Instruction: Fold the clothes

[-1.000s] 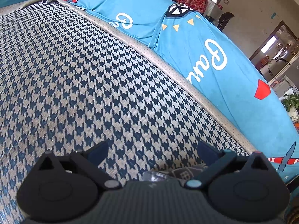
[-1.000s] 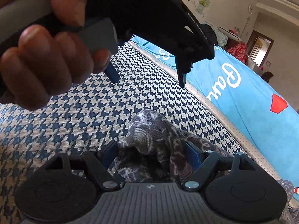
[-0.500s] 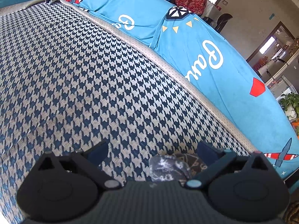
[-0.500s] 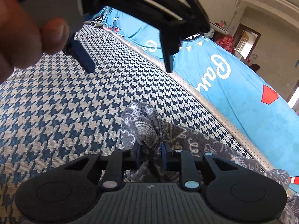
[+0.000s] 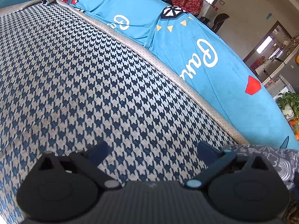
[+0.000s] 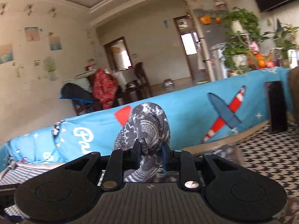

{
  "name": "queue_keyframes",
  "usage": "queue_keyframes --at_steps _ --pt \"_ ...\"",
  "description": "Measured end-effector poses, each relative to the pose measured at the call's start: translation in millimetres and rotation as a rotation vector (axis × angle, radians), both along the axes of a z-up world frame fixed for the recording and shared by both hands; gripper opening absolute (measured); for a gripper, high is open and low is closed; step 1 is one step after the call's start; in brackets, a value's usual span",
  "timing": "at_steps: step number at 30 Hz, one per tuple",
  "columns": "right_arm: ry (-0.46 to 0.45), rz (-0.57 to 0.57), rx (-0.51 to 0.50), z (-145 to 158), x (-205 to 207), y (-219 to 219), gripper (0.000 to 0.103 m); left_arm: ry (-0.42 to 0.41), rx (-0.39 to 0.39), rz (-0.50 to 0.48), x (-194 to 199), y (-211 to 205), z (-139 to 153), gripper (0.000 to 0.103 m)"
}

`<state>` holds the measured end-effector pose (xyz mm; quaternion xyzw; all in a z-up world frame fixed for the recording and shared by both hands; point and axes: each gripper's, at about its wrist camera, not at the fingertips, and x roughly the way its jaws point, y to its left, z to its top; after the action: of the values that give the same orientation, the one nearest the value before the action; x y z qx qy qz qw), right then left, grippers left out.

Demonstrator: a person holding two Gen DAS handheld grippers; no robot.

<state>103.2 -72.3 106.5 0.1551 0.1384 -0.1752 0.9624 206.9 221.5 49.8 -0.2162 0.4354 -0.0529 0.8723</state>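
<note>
Right gripper [image 6: 149, 154] pinching soft, light garment [image 6: 147, 128], jaws easing apart | left gripper [image 5: 152, 148] spread, empty | take a hem next.

A houndstooth cushion [image 5: 93, 85] is lying below a blue cover [image 5: 214, 71]; plants [image 6: 241, 37] and oranges [image 6: 258, 59] are standing behind.
</note>
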Motion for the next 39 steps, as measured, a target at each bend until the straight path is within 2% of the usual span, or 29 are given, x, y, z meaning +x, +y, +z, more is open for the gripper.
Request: queue_keyframes --at_steps 2,4,6,11,16,20,25,28,34,39 --pt "0.062 -0.082 0.013 -6.5 -15.7 -15.9 0.025 0.004 -0.003 -0.014 0.7 -6.4 -1.7 0.101" --pt "0.107 -0.114 0.041 -10.7 -23.5 -33.0 0.025 0.008 -0.005 -0.033 1.5 -13.9 -3.4 0.101" --pt "0.126 -0.136 0.028 -11.2 -48.9 -43.8 0.029 0.009 -0.003 -0.055 1.2 -22.3 -4.5 0.101" --pt "0.065 -0.161 -0.103 1.4 -78.1 -40.6 0.039 0.017 0.002 -0.1 -7.0 -39.5 -6.3 0.101" --pt "0.002 0.031 -0.152 10.5 -73.0 -27.8 0.044 0.036 0.005 -0.144 -15.6 -56.3 -9.7 0.101" --pt "0.026 0.178 -0.235 6.2 -55.6 -8.5 0.046 0.05 0.008 -0.165 -19.8 -67.2 -12.2 0.101" --pt "0.089 0.242 -0.243 -7.8 -36.5 3.0 0.048 0.073 -0.007 -0.184 -22.0 -76.7 -16.6 0.101" --pt "0.112 0.222 -0.263 -13.4 -30.9 5.6 0.051 0.074 -0.075 -0.201 -22.6 -80.6 -17.6 0.103" --pt "0.118 0.168 -0.213 -14.5 -32.2 -1.6 0.053 0.095 -0.31 -0.27 -16.8 -94.0 -22.7 0.103" --pt "0.163 0.127 -0.246 -16.9 -34.3 -5.0 0.053 0.149 -0.499 -0.305 -9.0 -106.7 -37.1 0.103"
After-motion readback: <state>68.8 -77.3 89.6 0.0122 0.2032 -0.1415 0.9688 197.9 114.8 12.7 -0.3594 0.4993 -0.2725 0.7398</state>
